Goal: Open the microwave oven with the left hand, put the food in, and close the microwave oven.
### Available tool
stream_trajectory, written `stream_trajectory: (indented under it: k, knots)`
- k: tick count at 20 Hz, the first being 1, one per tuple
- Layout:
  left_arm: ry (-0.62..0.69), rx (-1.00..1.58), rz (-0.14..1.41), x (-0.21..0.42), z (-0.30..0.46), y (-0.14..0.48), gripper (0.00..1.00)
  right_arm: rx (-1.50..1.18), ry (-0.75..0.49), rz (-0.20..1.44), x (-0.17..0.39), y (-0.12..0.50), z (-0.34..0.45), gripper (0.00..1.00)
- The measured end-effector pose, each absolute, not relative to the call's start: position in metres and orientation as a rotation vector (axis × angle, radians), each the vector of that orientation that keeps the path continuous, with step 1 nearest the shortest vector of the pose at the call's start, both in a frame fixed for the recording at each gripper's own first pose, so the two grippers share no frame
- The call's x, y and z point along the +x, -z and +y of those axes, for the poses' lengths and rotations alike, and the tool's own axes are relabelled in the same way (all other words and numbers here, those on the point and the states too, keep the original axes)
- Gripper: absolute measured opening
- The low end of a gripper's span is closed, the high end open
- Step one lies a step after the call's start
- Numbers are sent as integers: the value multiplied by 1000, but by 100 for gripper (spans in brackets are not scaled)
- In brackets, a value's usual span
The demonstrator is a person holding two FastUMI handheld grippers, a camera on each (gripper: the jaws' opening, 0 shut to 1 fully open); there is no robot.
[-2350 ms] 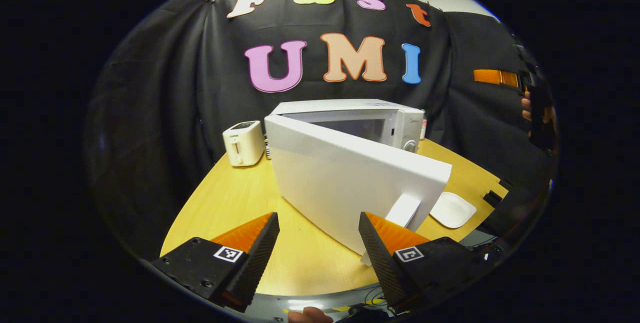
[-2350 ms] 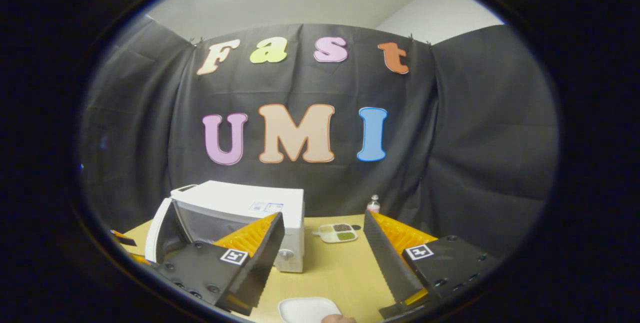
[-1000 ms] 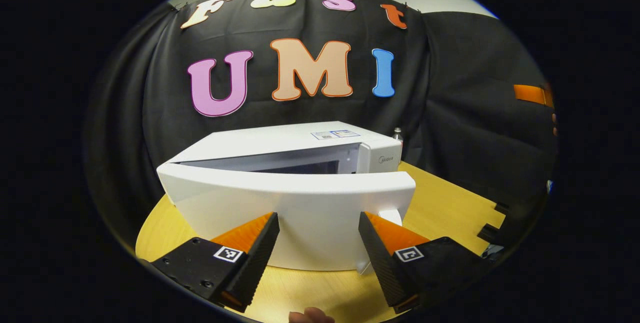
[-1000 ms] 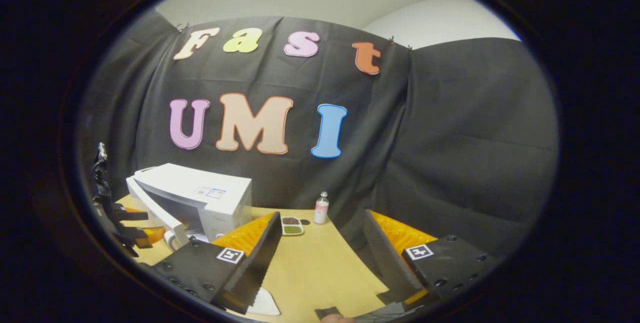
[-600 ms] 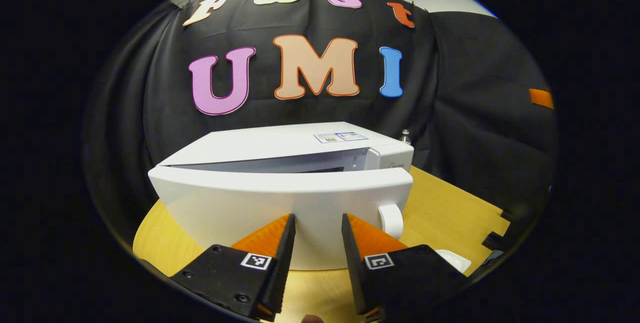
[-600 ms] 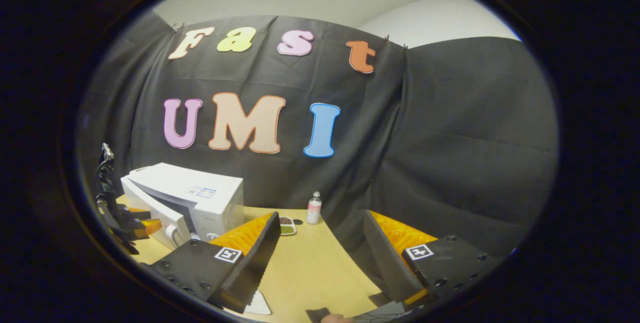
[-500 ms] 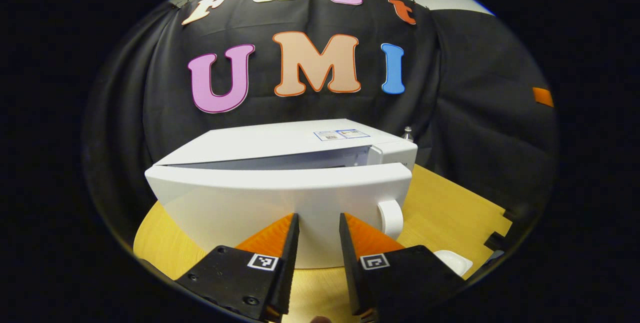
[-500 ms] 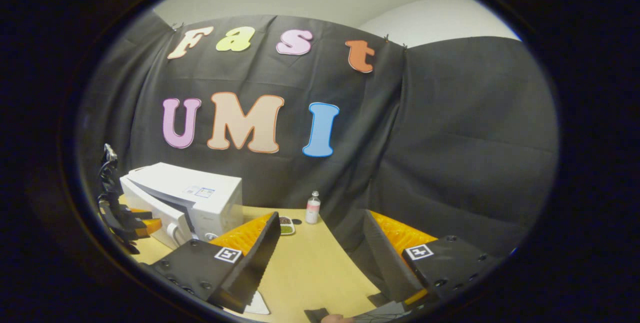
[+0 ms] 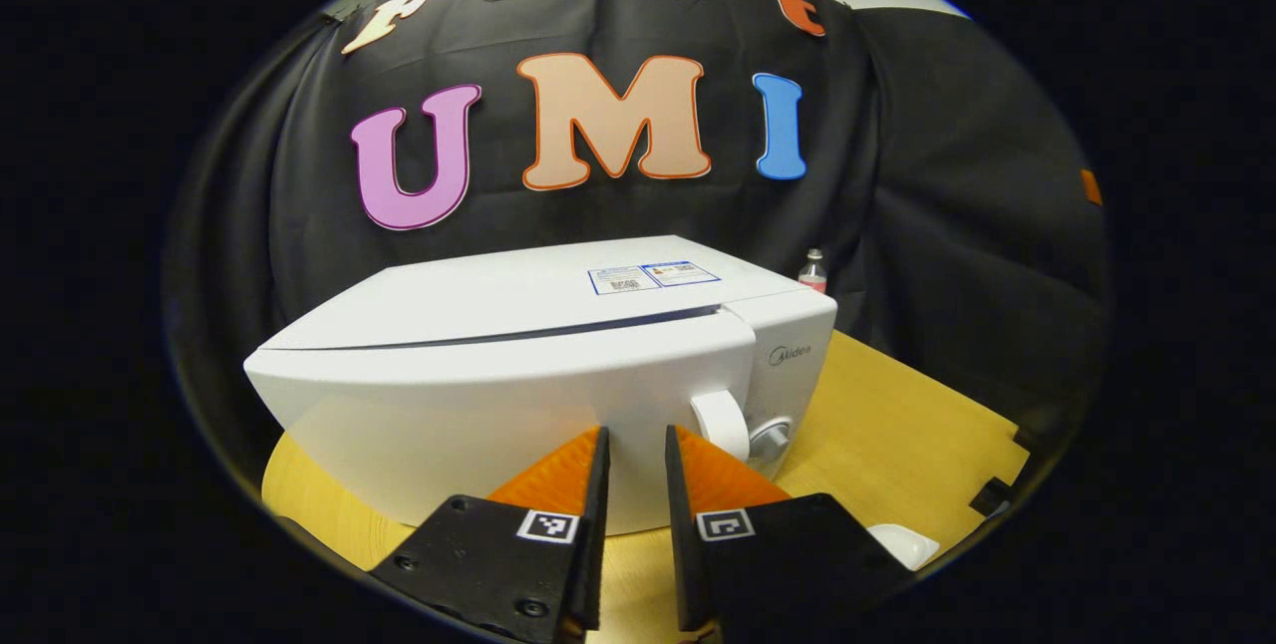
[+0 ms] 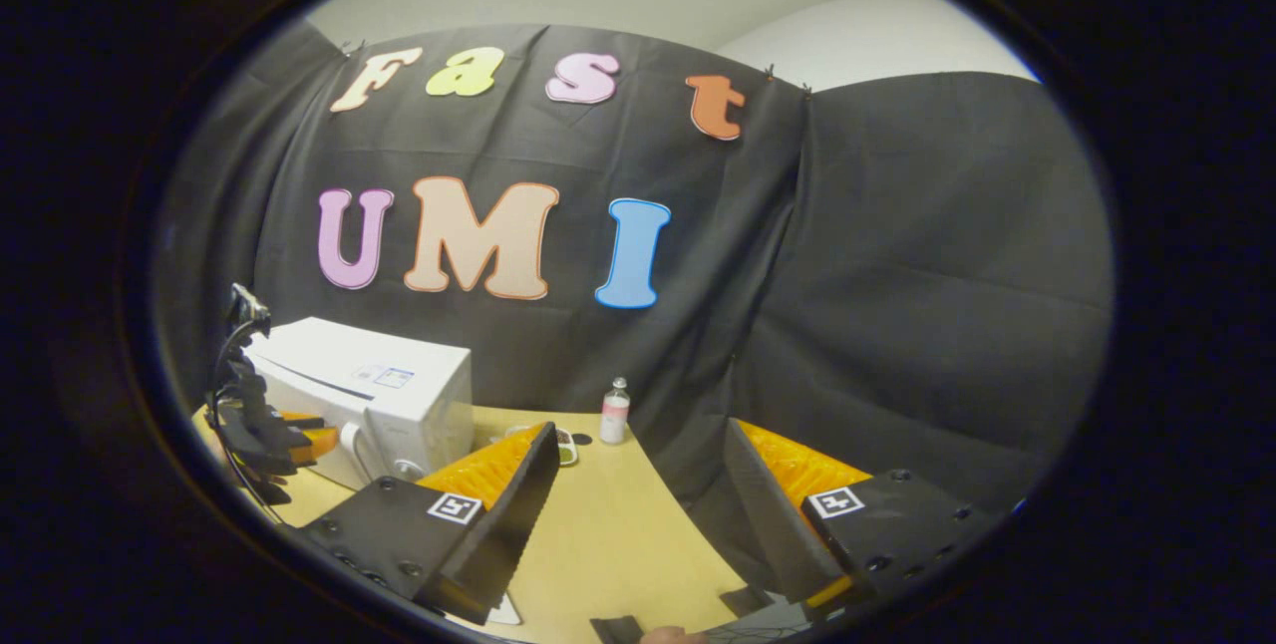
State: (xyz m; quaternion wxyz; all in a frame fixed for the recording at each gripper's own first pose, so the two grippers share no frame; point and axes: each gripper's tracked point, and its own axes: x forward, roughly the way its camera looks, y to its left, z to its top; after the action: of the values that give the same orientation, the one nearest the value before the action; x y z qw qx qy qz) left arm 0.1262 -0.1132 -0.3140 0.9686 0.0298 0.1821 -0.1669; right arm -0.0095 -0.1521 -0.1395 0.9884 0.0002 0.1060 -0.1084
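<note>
In the left gripper view, the left tongs [image 9: 634, 445] are clenched almost together, a thin gap between the fingers and nothing between them, their tips right at the front of the white microwave oven [image 9: 538, 365]. The oven stands upright on the yellow desk [image 9: 897, 425], its long axis running across the view. Its door [image 9: 478, 405] lies nearly flush with the body, a thin dark seam along the top; what is inside cannot be seen. The door handle [image 9: 720, 423] and a round knob [image 9: 770, 440] sit toward the oven's right end. A small bottle [image 9: 813, 270] stands behind, by the booth's wall, and a white plate [image 9: 902, 544] lies at the desk's near edge.

In the right gripper view, the right tongs [image 10: 638, 465] are released, spread wide over bare desk [image 10: 618, 534], grasping nothing. The microwave oven [image 10: 369, 405] sits at far left with the left tongs [image 10: 299, 435] against its front. A bottle [image 10: 614, 412] and a small divided tray [image 10: 564, 445] holding dark and green contents stand near the wall.
</note>
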Motion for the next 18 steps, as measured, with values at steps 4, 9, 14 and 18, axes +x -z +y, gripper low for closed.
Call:
stream_trajectory:
  k: [4,9,14,18]
  knots:
    - [307,61,355,133,-115,315,19,14,217,216,-5,141,-159,97]
    - [306,12,387,137,-120,317,20,7,192,210,1,139,-158,100]
    - [280,47,361,126,-110,307,25,5,193,196,-5,134,-162,97]
    - [300,76,314,93,-96,280,30,56,193,187,-7,136,-152,97]
